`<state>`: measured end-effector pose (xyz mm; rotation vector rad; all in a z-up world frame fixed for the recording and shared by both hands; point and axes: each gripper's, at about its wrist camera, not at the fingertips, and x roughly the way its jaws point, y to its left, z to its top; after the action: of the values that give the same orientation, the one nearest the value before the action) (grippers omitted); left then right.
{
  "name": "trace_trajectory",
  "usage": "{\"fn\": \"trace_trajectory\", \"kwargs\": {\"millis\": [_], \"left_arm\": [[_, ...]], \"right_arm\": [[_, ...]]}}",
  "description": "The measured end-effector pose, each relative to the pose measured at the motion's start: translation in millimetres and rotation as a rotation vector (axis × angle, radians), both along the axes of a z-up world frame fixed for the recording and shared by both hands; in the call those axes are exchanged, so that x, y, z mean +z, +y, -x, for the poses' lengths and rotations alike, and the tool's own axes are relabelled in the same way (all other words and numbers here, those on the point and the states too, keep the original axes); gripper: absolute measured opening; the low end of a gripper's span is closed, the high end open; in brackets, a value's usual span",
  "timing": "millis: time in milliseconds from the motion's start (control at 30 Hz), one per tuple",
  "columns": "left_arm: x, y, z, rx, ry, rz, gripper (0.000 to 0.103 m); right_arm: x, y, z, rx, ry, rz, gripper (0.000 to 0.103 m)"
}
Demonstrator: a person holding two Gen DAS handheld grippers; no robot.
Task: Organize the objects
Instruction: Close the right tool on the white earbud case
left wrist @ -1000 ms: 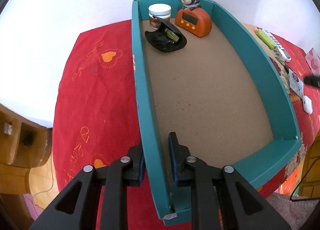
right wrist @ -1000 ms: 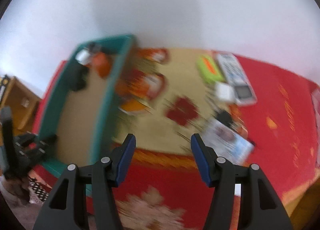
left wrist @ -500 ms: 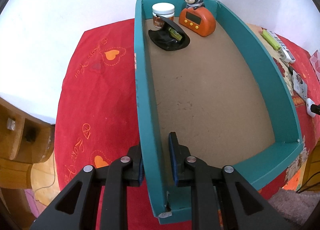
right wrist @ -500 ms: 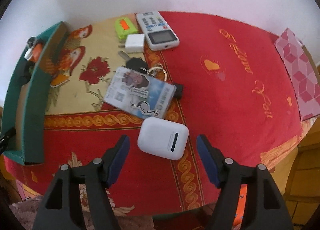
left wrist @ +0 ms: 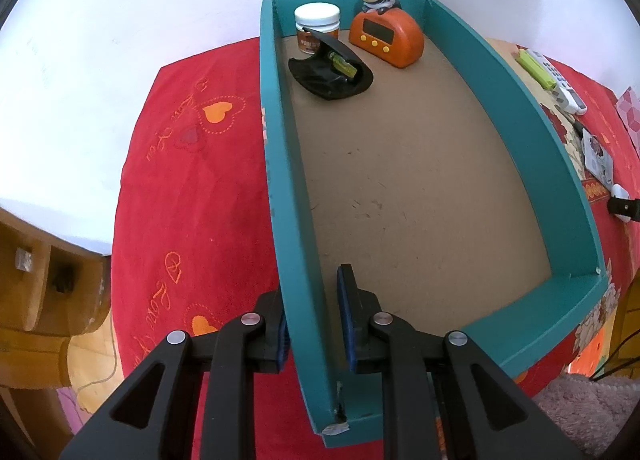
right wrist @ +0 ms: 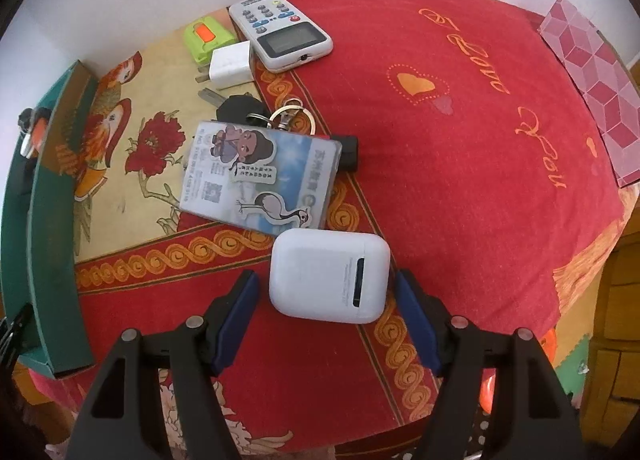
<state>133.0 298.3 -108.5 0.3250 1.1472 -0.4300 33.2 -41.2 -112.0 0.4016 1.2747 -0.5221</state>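
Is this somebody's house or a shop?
Most likely a home. A printed red tablecloth covers the table, and on it lie everyday things: a key bunch, a remote control and a white earbud case. Wooden furniture stands beside it.

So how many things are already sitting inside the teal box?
3, all at the far end of the teal box: a white-lidded jar in the far left corner, a black case in front of it, and an orange timer with a monkey figure on top.
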Motion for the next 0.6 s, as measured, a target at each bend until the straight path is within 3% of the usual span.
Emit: {"fn": "trace_trajectory", "kwargs": {"millis": [300,500,600], "left_arm": [[-0.2,3.2,2.4,-0.006,0.0,0.009,0.02],[-0.1,3.2,2.4,-0.007,0.001,0.01,0.02],[0.0,3.0,2.5,-0.007,0.0,0.009,0.02]], "right_arm": [[-1.2,2.4,-2.2,-0.015,0.003,0.001,0.069],[1.5,-3.6,1.5,-0.02,-0.003,0.006,0.057],[2.7,-5.6,0.7,-0.017,-0.005,0.008,0.056]]}}
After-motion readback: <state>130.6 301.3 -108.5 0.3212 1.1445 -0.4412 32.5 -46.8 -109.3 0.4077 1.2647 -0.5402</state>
